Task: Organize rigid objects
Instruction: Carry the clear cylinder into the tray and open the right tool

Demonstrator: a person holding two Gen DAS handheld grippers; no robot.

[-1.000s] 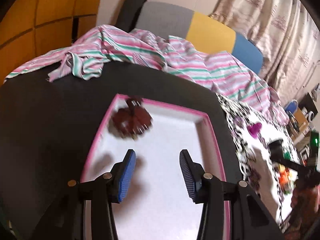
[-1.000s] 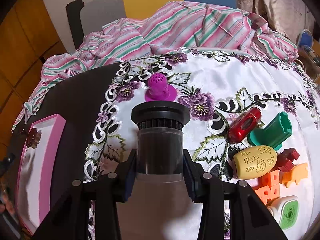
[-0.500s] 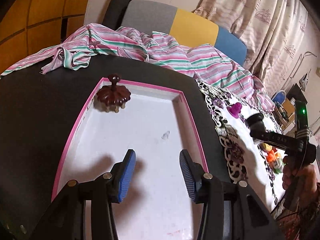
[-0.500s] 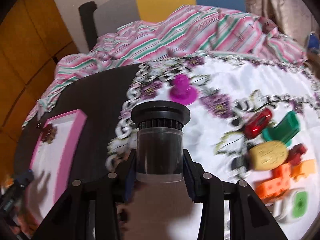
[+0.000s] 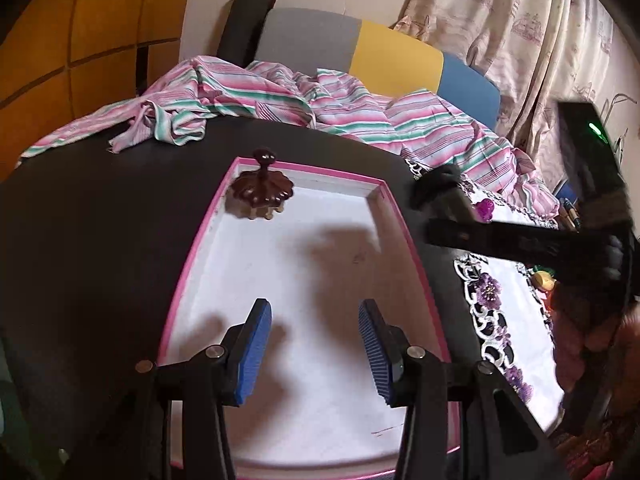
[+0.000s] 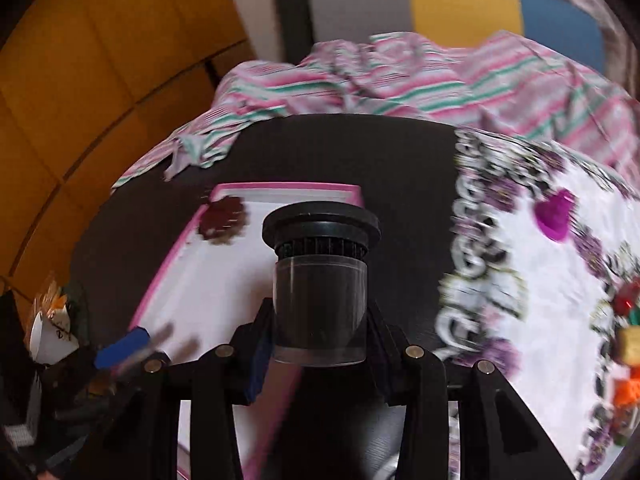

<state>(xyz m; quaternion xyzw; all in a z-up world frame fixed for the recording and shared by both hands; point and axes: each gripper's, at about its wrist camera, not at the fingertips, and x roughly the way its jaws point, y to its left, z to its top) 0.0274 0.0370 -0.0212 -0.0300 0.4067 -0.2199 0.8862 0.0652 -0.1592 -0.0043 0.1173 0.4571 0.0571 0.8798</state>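
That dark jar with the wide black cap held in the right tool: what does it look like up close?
The dark translucent plastic jar has a smooth cylindrical body, a ribbed black neck and a wide flat black cap. It stands upright, clamped at its lower sides by the right tool, in front of the pink-rimmed white tray.

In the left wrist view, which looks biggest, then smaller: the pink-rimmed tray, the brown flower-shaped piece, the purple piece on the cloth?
1. pink-rimmed tray
2. brown flower-shaped piece, far corner of the tray
3. purple piece; partly hidden by the right gripper, so its full size is unsure
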